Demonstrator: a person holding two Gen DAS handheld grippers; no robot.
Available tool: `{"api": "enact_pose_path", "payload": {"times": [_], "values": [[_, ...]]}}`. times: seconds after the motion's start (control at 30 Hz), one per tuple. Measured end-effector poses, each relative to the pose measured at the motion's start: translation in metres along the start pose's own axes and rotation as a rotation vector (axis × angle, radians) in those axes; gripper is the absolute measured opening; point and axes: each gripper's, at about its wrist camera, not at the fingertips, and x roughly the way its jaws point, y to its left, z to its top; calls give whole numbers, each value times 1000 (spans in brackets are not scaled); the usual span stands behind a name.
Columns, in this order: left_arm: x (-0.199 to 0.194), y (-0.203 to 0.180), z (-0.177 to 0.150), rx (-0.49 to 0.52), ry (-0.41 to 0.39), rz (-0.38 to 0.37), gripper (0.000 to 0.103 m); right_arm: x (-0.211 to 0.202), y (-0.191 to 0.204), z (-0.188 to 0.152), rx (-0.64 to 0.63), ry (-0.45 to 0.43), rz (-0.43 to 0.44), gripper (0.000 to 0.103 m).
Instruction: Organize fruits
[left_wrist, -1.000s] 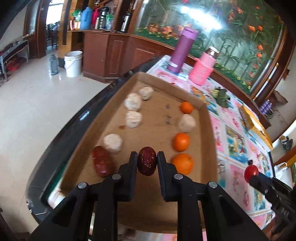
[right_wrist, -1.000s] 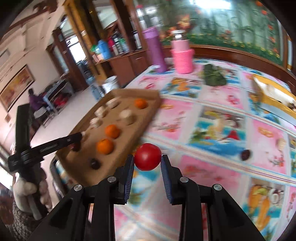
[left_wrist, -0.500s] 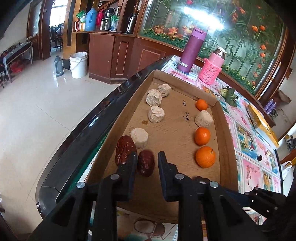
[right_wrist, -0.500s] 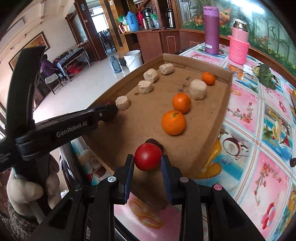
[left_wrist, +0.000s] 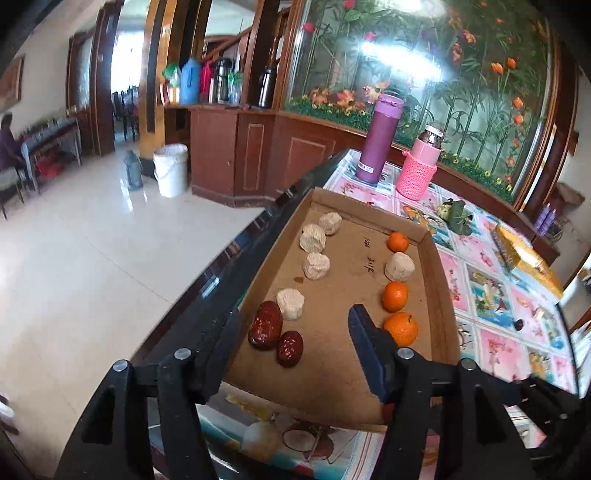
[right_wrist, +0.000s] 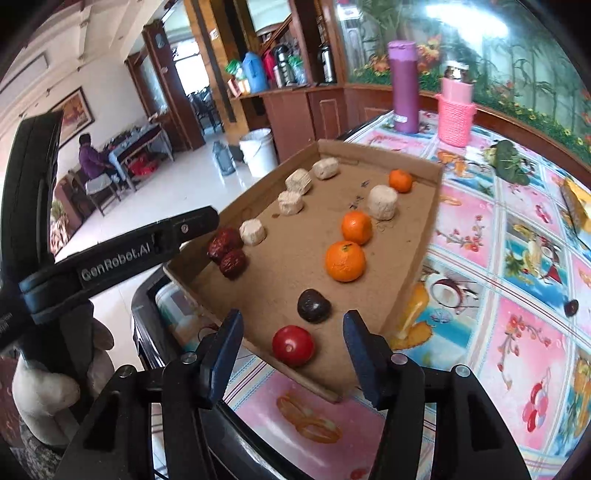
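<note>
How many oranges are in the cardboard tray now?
3, in a row along the tray's right side: the biggest orange nearest, a second behind it, and the smallest at the far corner, beyond a pale cake. None seems hidden.

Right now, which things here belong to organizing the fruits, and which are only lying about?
Job: cardboard tray; oranges; red dates; red tomato; dark fruit; pale lumps.

Lying about: purple flask; pink bottle; green bundle; white bucket.

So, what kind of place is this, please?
Probably a home's dining or living room: a table with a fruit-print cloth, a wooden sideboard holding thermos flasks, and a tiled floor.
</note>
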Motion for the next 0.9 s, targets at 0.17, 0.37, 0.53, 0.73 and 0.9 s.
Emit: {"api": "enact_pose_path", "payload": {"times": [0.17,0.37,0.53,0.73,0.9], "values": [[-12,-23,-2,86,-50,68,69,-22,-22,-4,83,-53,-28,73],[-19,-44,-4,140,-60,50,69,-37,-46,-11,171,-73,-36,75],[-22,-56,-6,163,-54,34,69,-42,-54,-19,203,-73,-28,75],[-20,-68,-8,181,-43,28,69,-48,-64,-24,229,-80,-24,77],[-13,-79,-9,201,-21,22,69,-49,-77,-27,261,-83,-20,78]]}}
